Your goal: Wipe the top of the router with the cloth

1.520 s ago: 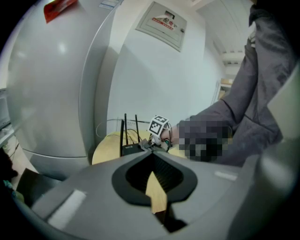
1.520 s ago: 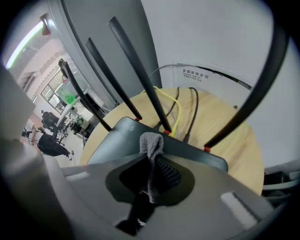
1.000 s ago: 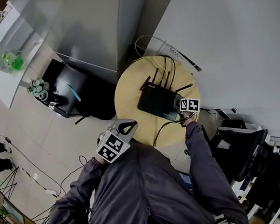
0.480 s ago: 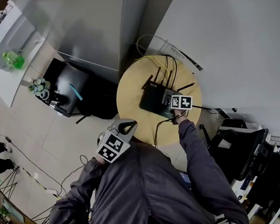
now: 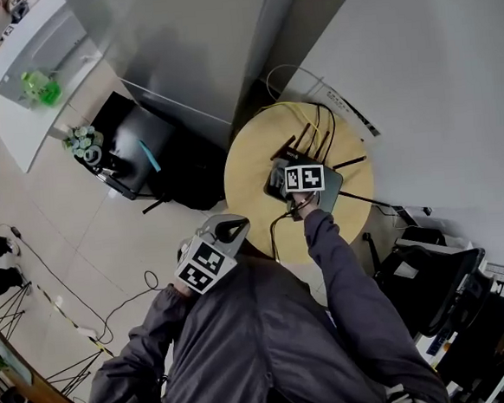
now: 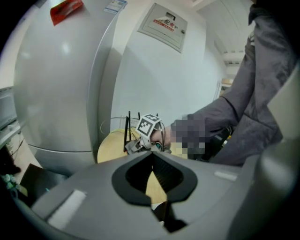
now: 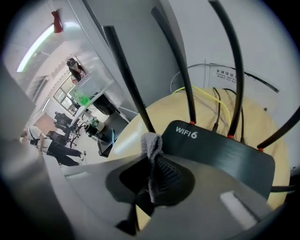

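Right gripper view: grey cloth (image 7: 152,142) is pinched by right tongs (image 7: 152,157) at left corner of router (image 7: 220,152).
Left tongs (image 6: 151,153): pressed together, empty, held off near edge of desk (image 6: 110,147).

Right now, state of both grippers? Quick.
Left gripper: closed, empty.
Right gripper: closed on the cloth, at the router corner.

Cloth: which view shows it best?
Right gripper view: the grey cloth sits pinched in the right gripper, at the router. Head view hides it under that gripper; left gripper view shows nothing clear of it.
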